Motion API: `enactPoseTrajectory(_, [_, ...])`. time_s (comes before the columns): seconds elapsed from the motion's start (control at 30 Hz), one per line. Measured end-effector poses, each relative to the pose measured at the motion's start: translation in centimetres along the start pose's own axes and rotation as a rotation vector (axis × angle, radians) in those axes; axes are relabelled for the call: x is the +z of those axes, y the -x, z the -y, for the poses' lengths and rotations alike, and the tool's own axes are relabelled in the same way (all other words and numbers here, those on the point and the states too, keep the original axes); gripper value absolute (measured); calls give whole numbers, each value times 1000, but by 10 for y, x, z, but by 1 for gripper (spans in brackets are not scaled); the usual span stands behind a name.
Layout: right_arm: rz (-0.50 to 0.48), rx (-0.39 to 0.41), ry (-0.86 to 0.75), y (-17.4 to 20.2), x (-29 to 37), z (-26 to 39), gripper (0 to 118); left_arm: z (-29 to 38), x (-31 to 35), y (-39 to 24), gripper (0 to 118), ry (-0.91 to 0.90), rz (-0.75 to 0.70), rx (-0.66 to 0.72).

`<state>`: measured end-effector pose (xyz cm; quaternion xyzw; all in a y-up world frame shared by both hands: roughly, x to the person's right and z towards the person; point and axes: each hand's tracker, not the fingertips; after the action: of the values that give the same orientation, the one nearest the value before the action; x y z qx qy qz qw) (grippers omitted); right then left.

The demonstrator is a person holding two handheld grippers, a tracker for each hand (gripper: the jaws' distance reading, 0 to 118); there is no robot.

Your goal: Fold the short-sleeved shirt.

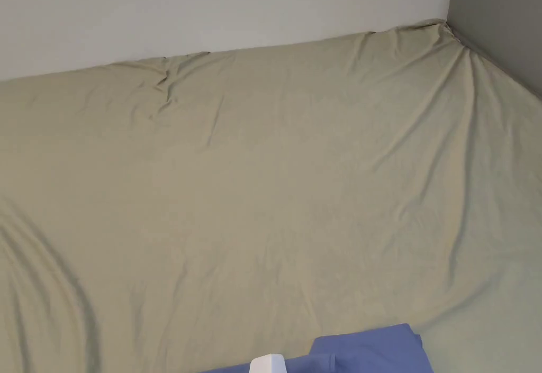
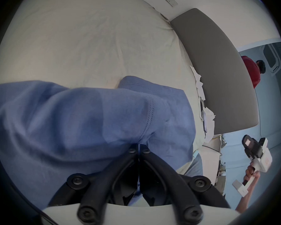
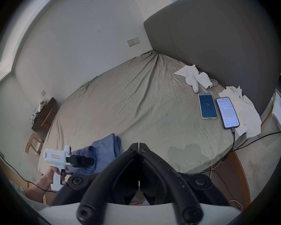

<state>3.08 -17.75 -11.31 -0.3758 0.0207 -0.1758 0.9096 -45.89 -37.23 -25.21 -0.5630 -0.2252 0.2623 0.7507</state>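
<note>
— Where is the blue shirt?

— It lies bunched up at the near edge of the bed, not spread out yet. The rest of the sheet is bare.

— Which hand-held gripper is nearer to it?

— The left hand-held gripper. The shirt is right in front of its tips and spreads out to its left. The jaws look pressed together. Blue cloth sits at the tips, but I cannot tell if any is pinched between them.

— And the other one?

— The right hand-held gripper is off to the side, well apart from the shirt. Its jaws are closed with nothing in them. The shirt lies to its left, so I think it has to come over that way to help open the shirt flat.
</note>
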Motion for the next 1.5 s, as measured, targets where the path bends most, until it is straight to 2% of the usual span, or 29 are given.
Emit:
enactPoseTrajectory(0.1, [-11,-4,-5,3,-2,0,0,7,39,2,0,-98,146,61])
enactPoseTrajectory(0.17, [-21,-4,-8,7,-4,-1,0,11,78,11,0,-203,184,89])
enactPoseTrajectory(0.3, [-38,21,0,7,-9,-3,0,22,163,47,0,-414,38,158])
enactPoseTrajectory(0.47, [-54,27,4,8,-13,0,0,37,200,99,0,-421,-45,223])
enactPoseTrajectory(0.5, [-55,29,9,7,-15,2,0,39,200,112,6,-394,-33,223])
enactPoseTrajectory(0.53, [-56,30,12,7,-15,3,0,42,197,123,29,-370,11,251])
enactPoseTrajectory(0.6, [-53,30,20,7,-15,4,0,45,184,145,116,-322,101,325])
enactPoseTrajectory(0.63, [-49,31,21,9,-16,5,1,46,175,153,118,-309,112,341])
enactPoseTrajectory(0.67, [-44,33,23,9,-15,6,0,47,166,157,114,-287,121,349])
enactPoseTrajectory(0.7, [-39,34,24,8,-15,6,0,46,162,160,113,-285,197,351])
enactPoseTrajectory(0.77, [-31,35,23,9,-14,6,0,47,146,160,112,-259,215,356])
enactPoseTrajectory(0.87, [-22,39,20,9,-12,5,0,43,134,170,110,-235,129,323])
enactPoseTrajectory(0.9, [-21,42,19,12,-11,5,0,41,132,171,102,-228,110,319])
enactPoseTrajectory(0.97, [-20,44,16,13,-10,4,0,41,136,170,75,-249,112,315])
enactPoseTrajectory(1.0, [-20,46,16,12,-9,3,0,42,136,171,46,-250,114,324])
enactPoseTrajectory(1.03, [-22,48,14,15,-10,3,1,41,137,169,29,-243,108,331])
enactPoseTrajectory(1.07, [-22,47,14,15,-10,3,0,41,139,167,24,-237,96,310])
enactPoseTrajectory(1.27, [-31,41,18,12,-15,5,0,42,152,151,12,-238,102,273])
enactPoseTrajectory(1.4, [-40,35,20,7,-15,6,0,34,163,109,10,-235,117,191])
enactPoseTrajectory(1.5, [-45,21,13,0,-14,8,0,18,151,59,10,-185,198,137])
